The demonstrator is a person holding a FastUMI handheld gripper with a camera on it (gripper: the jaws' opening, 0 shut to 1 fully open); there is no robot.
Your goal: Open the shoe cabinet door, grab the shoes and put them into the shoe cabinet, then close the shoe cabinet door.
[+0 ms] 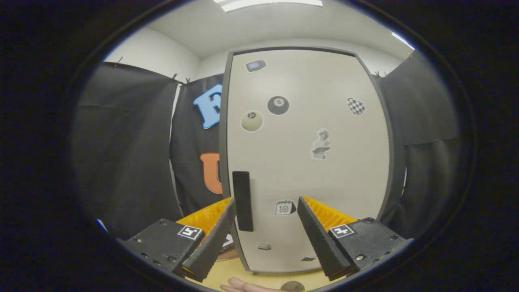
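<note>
The gripper [265,211] is held up facing the shoe cabinet door [308,162], its fingers spread wide with nothing between them. The door is shut (pale, dotted with stickers), and its dark upright handle [242,200] sits near the door's left edge, just ahead of the left finger [211,239]. Below the fingers a hand [243,286] shows over the tan floor [227,269].

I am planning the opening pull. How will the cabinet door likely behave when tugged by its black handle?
The door looks like a flat rigid panel, so it should swing, not flex. The handle sits at one edge, probably opposite the hinges. The fingers stand open, the handle by one tip.
</note>
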